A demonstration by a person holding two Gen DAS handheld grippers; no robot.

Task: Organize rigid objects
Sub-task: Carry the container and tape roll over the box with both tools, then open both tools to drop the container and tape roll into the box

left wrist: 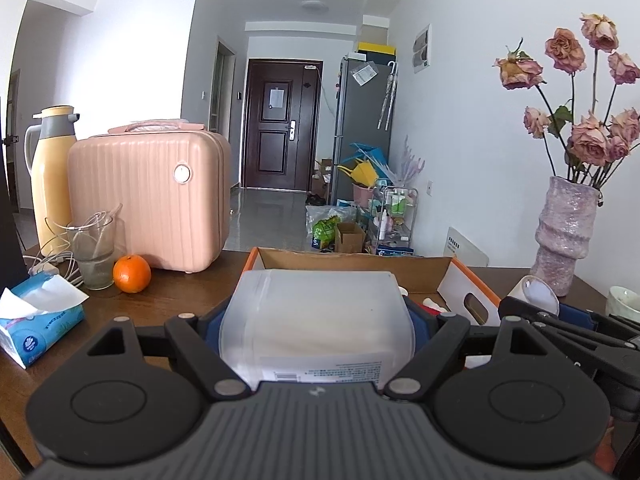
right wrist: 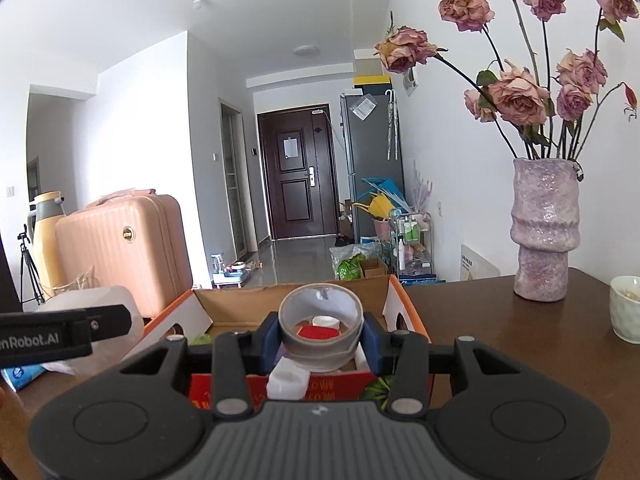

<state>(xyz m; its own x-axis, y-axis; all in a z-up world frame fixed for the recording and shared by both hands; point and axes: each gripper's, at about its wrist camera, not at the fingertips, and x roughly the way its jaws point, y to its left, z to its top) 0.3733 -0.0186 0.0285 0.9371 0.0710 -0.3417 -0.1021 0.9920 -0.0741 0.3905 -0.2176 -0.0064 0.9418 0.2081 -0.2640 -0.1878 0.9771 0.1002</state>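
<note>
1. The left hand-held gripper (left wrist: 316, 328) is clamped on a translucent white plastic container (left wrist: 316, 320) with a printed label near its lower edge. The blue pads press its two sides, and it hangs over the near edge of the cardboard box (left wrist: 460, 276).
2. The right hand-held gripper (right wrist: 320, 336) is closed on a roll of grey tape (right wrist: 320, 324), held with its hole facing the camera, above the box's near wall (right wrist: 240, 390).
3. The box has orange edges, a brown inside and cut-out handles; a red item and a white one show in it through the tape's hole.
4. The dark wooden table (left wrist: 180, 296) also carries an orange (left wrist: 132, 274), a glass cup (left wrist: 94, 252), a tissue pack (left wrist: 36, 324), a pink case (left wrist: 148, 196), a yellow thermos (left wrist: 50, 168) and a lilac vase (right wrist: 544, 232) of dried roses.
5. Beyond lies a hallway with a dark door (left wrist: 278, 124), a grey fridge (left wrist: 362, 120) and floor clutter.
</note>
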